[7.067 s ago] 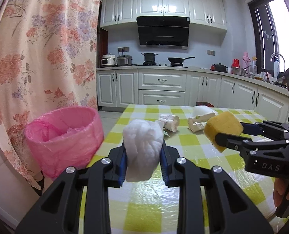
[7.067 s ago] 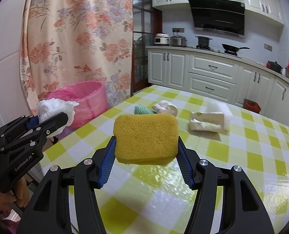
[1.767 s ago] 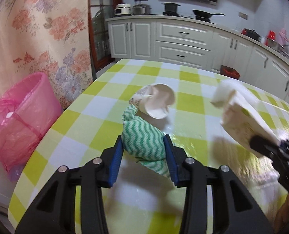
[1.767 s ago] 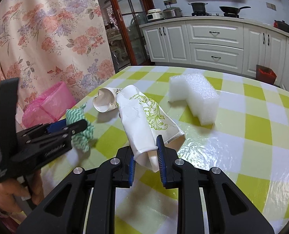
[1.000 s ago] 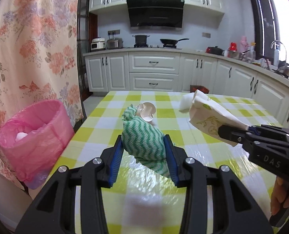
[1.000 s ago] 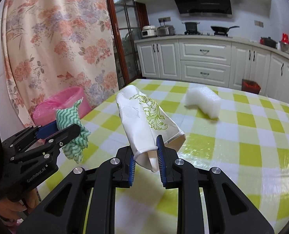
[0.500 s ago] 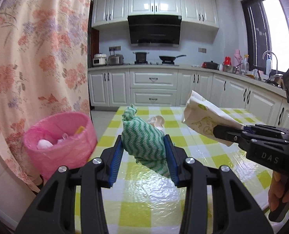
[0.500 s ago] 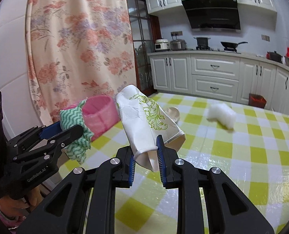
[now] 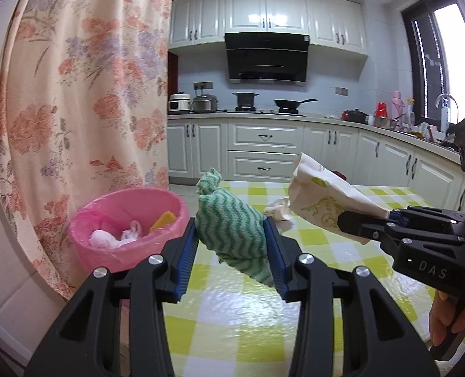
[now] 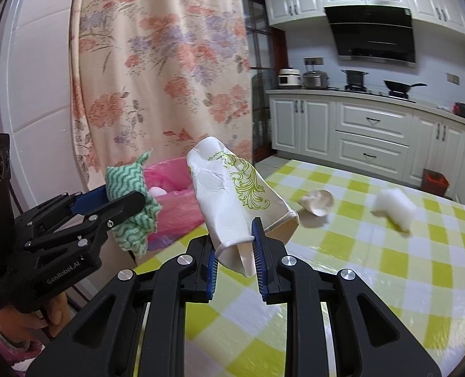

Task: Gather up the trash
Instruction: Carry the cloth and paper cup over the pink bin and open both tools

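My left gripper (image 9: 232, 245) is shut on a crumpled green-and-white zigzag cloth (image 9: 229, 223), held above the table's near left corner. That cloth (image 10: 132, 201) and the left gripper (image 10: 119, 199) also show at the left of the right wrist view. My right gripper (image 10: 234, 253) is shut on a flattened white paper cup with a green scroll print (image 10: 232, 198). The same cup (image 9: 323, 201) sticks out from the right in the left wrist view. A pink-lined trash bin (image 9: 128, 229) stands left of the table, holding a yellow sponge (image 9: 163, 220) and white wads.
The table has a yellow-and-white checked cloth (image 10: 374, 276). On it lie a crushed white cup (image 10: 317, 202) and a white foam piece (image 10: 392, 209). A floral curtain (image 9: 75, 94) hangs behind the bin. Kitchen cabinets line the far wall. A hand (image 9: 449, 320) grips the right tool.
Both grippers have risen and drawn back toward the table's left end with their loads. The pink bin looms larger and its inside now shows.
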{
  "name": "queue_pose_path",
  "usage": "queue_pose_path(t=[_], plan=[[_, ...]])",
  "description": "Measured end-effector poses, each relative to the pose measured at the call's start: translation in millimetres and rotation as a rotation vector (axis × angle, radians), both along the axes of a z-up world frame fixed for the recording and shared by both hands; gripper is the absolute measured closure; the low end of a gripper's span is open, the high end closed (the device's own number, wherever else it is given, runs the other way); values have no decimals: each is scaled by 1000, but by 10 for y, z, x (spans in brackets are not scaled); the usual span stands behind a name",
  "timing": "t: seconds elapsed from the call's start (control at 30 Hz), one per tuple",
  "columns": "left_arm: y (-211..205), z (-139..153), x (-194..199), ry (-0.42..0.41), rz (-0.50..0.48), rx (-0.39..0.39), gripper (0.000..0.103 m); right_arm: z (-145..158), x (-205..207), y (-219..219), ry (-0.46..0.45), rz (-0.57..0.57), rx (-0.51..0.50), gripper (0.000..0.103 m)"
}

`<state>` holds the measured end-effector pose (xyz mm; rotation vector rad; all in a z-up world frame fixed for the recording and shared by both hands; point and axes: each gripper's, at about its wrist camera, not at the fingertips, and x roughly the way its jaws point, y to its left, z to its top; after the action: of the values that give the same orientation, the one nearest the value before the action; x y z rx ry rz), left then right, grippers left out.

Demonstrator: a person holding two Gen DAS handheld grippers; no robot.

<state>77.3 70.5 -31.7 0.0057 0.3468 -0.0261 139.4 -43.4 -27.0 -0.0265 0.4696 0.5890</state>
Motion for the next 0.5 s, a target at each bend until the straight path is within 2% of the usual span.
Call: queue_pose_path(t=[0.3, 0.5], plan=[[348, 79, 146, -12, 58, 22, 62, 77, 281, 429, -16, 88, -1, 81], [709, 186, 357, -19, 101, 13, 62, 91, 633, 723, 31, 122, 30, 81]])
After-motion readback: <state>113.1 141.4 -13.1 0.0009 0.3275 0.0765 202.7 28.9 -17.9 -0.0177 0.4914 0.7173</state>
